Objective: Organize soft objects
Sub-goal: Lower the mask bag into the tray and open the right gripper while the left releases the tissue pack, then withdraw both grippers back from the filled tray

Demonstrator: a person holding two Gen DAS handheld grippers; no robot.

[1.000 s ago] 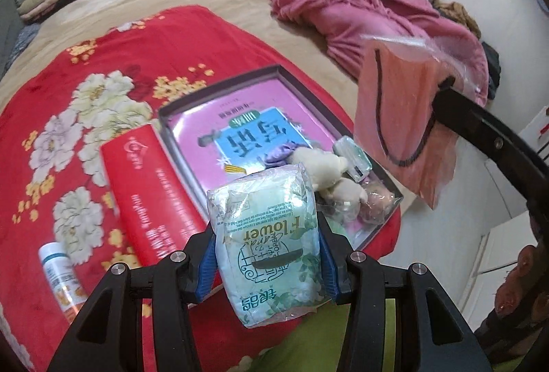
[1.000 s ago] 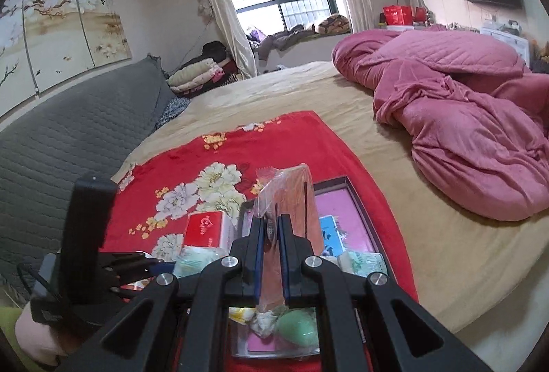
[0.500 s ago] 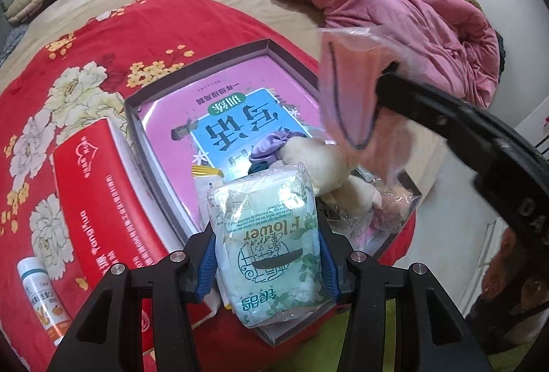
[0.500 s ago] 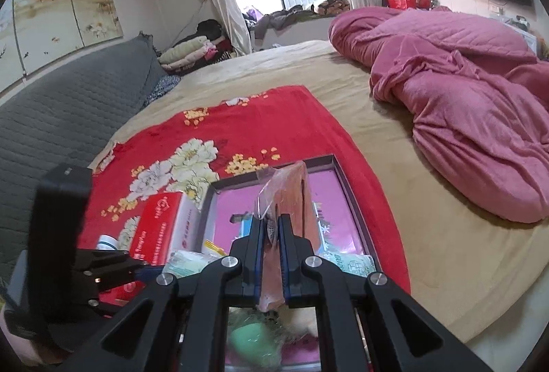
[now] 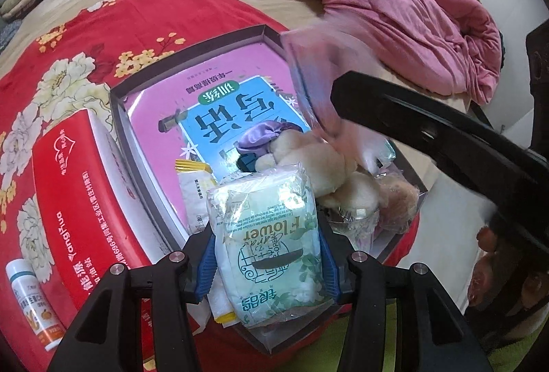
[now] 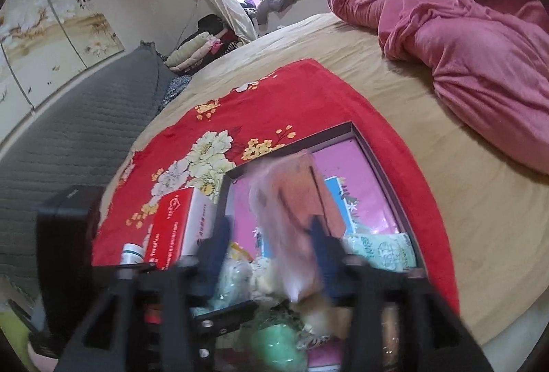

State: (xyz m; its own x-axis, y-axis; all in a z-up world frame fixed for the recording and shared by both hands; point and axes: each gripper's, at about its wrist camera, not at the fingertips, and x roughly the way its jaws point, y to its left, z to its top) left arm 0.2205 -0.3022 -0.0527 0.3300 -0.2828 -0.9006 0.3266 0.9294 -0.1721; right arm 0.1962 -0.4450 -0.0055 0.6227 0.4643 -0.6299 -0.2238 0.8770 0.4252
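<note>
My left gripper (image 5: 267, 255) is shut on a pale green tissue pack (image 5: 271, 228), held just above the near end of a dark shallow box (image 5: 118, 104) lined with a pink book. Inside the box lie a cream plush toy (image 5: 308, 159), a purple scrunchie (image 5: 264, 135) and other small bagged soft items. My right gripper (image 6: 269, 240) hangs over the same box (image 6: 360, 128) with its jaws opening. A pink item in a clear bag (image 6: 295, 197) shows blurred between the fingers, and the pads no longer press it. From the left wrist view that bag (image 5: 319, 70) sits at the tip of the right gripper's finger.
A red carton (image 5: 79, 200) lies left of the box, with a small pill bottle (image 5: 31, 300) beside it, all on a red floral blanket (image 5: 103, 28). A crumpled pink duvet (image 5: 394, 4) fills the far right of the bed. A grey padded headboard (image 6: 68, 138) stands at left.
Both grippers have come down closer to the box. The right jaws, shut on the pink bag before, now stand apart, and the bag is blurred between them. The left grip is unchanged.
</note>
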